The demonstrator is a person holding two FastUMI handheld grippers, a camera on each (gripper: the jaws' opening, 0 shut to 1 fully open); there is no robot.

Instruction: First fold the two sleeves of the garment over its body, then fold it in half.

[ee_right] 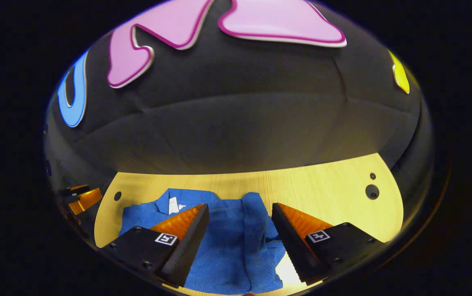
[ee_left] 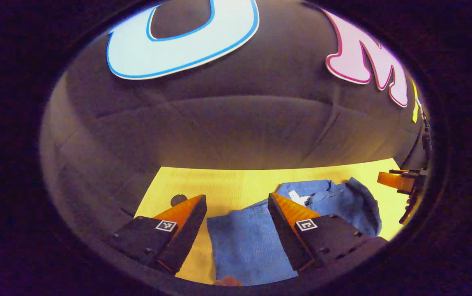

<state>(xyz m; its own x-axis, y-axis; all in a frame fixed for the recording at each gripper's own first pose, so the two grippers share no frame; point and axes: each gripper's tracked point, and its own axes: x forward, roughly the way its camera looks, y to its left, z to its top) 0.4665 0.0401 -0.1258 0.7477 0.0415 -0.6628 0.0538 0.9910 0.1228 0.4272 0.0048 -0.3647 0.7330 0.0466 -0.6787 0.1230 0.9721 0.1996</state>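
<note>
The left gripper (ee_left: 237, 199) hangs with its fingers spread wide and nothing between them, poised above the blue garment (ee_left: 248, 242), which lies on the yellow wooden table (ee_left: 227, 181) and runs from six o'clock toward three in the left gripper view. The right gripper (ee_right: 240, 207) is just as wide apart and grips nothing; in the right gripper view the garment sits from nine to six o'clock, one sleeve (ee_right: 254, 213) folded over the body. A small white tag (ee_right: 173, 204) shows at the collar, its writing too small to read. Each gripper looks low across the table toward the booth wall. The other gripper appears at three o'clock in the left gripper view.
</note>
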